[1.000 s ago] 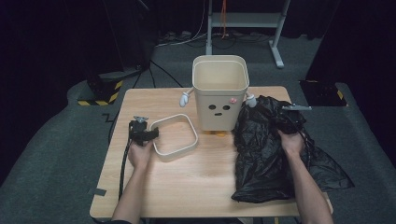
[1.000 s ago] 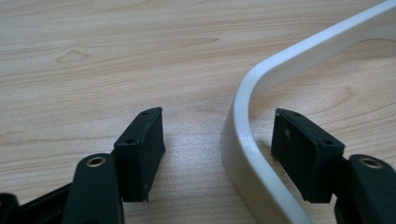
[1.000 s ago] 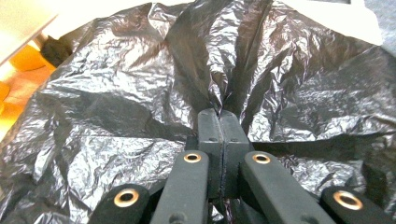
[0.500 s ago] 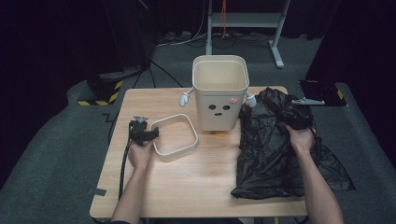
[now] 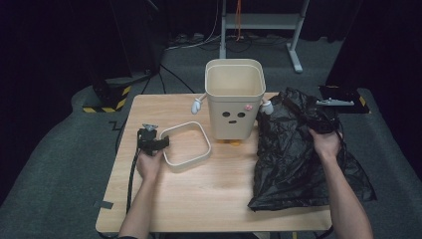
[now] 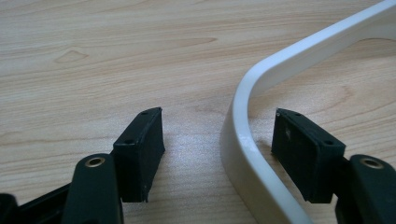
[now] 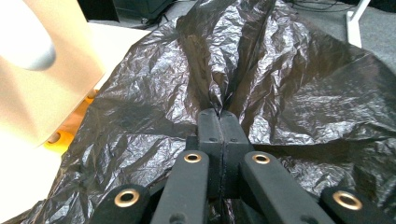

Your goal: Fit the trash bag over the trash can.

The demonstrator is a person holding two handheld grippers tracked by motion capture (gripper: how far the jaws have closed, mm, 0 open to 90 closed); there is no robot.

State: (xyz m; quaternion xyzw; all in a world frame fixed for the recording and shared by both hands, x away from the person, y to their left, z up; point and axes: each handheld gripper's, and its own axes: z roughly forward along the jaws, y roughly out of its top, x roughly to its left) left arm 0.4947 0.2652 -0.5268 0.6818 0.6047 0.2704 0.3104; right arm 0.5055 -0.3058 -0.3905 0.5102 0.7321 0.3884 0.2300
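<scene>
Jaws clamped tight on the right gripper (image 7: 219,116), pinching a pleat of the crinkled black plastic bag (image 5: 298,149) draped over the table's right side. Left gripper (image 6: 219,149) gapes, straddling the smooth cream ring (image 5: 185,145) untouched. Beige face bin (image 5: 234,102) stands empty between.

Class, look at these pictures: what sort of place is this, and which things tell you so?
Probably a studio or lab set up for recording, not a home. A lone wooden table stands on grey carpet with dark surroundings, cables trail across the floor, and a metal stand sits behind.
</scene>
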